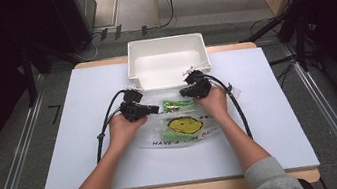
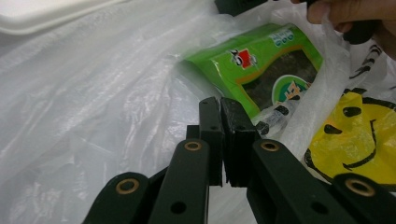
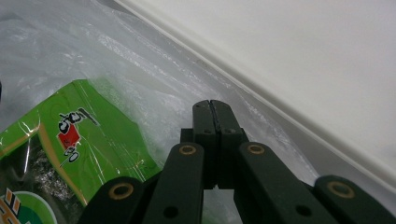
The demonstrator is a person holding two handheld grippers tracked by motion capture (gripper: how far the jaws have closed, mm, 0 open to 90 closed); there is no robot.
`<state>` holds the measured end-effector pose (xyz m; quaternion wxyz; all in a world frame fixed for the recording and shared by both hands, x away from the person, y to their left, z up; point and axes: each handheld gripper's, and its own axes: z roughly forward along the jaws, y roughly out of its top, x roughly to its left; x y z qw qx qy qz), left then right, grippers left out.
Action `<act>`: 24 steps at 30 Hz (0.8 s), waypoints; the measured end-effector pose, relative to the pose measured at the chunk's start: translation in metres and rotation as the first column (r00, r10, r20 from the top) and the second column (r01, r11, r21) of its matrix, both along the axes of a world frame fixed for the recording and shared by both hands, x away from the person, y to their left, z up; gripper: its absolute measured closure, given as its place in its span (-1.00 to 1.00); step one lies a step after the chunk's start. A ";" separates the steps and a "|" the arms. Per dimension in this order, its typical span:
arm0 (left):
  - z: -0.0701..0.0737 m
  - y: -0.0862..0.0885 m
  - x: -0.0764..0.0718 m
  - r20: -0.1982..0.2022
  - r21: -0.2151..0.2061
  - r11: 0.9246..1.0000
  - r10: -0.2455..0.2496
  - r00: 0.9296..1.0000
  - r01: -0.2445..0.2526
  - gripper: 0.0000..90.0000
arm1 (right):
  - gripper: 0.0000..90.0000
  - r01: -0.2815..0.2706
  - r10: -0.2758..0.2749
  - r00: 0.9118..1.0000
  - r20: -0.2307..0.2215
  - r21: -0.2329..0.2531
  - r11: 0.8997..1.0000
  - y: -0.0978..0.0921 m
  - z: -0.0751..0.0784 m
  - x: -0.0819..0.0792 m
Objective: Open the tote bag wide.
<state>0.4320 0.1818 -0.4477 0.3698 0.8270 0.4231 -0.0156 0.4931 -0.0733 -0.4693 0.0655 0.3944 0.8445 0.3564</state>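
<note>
A clear plastic bag [image 1: 181, 128], printed with a yellow smiley face and black lettering, is spread on the desk [image 1: 87, 137] just in front of a white bin [image 1: 167, 59]. A green snack packet [image 1: 178, 105] is seen lying at the bag's mouth. The left claw [image 1: 154, 109] is clamped on the bag's thin film, jaws together; the right claw [image 1: 183, 92] is likewise pinched shut on the film beside the bin's wall. The desk is covered in white; grey floor and cables are seen beyond.
</note>
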 end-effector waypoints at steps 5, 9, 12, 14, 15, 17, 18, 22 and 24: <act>-0.002 -0.003 -0.009 -0.004 0.004 1.000 -0.015 1.000 0.015 0.96 | 1.00 -0.001 0.001 1.000 0.005 -0.002 1.000 0.000 0.000 0.000; -0.002 -0.003 -0.015 -0.005 0.004 1.000 -0.027 1.000 0.027 0.96 | 1.00 -0.001 0.001 1.000 0.018 -0.007 1.000 0.001 -0.001 -0.001; -0.001 -0.003 -0.018 -0.010 0.003 0.999 -0.038 0.999 0.038 0.96 | 1.00 -0.002 0.003 1.000 0.019 -0.008 1.000 0.001 -0.001 -0.002; 0.000 -0.003 -0.020 -0.017 -0.011 0.999 -0.044 0.999 0.044 0.96 | 1.00 -0.003 0.003 1.000 0.020 -0.005 1.000 0.001 -0.001 -0.002; 0.000 -0.003 -0.021 -0.019 -0.014 0.999 -0.044 0.999 0.044 0.96 | 1.00 -0.003 0.003 1.000 0.022 -0.005 1.000 0.001 -0.001 -0.002; 0.001 -0.002 -0.024 -0.017 -0.018 0.998 -0.057 0.998 0.057 0.96 | 1.00 -0.006 0.006 1.000 0.025 -0.005 1.000 0.000 -0.002 -0.002; 0.001 -0.002 -0.024 -0.017 -0.018 0.998 -0.057 0.998 0.057 0.96 | 1.00 -0.006 0.006 1.000 0.025 -0.005 1.000 0.000 -0.002 -0.002; 0.001 -0.003 -0.030 -0.019 -0.015 0.997 -0.077 0.997 0.077 0.96 | 1.00 -0.010 0.010 0.999 0.034 -0.003 1.000 0.000 -0.002 -0.003; 0.000 -0.002 -0.034 -0.024 -0.014 0.996 -0.084 0.996 0.084 0.96 | 1.00 -0.008 0.009 0.999 0.037 -0.004 1.000 0.000 -0.002 -0.003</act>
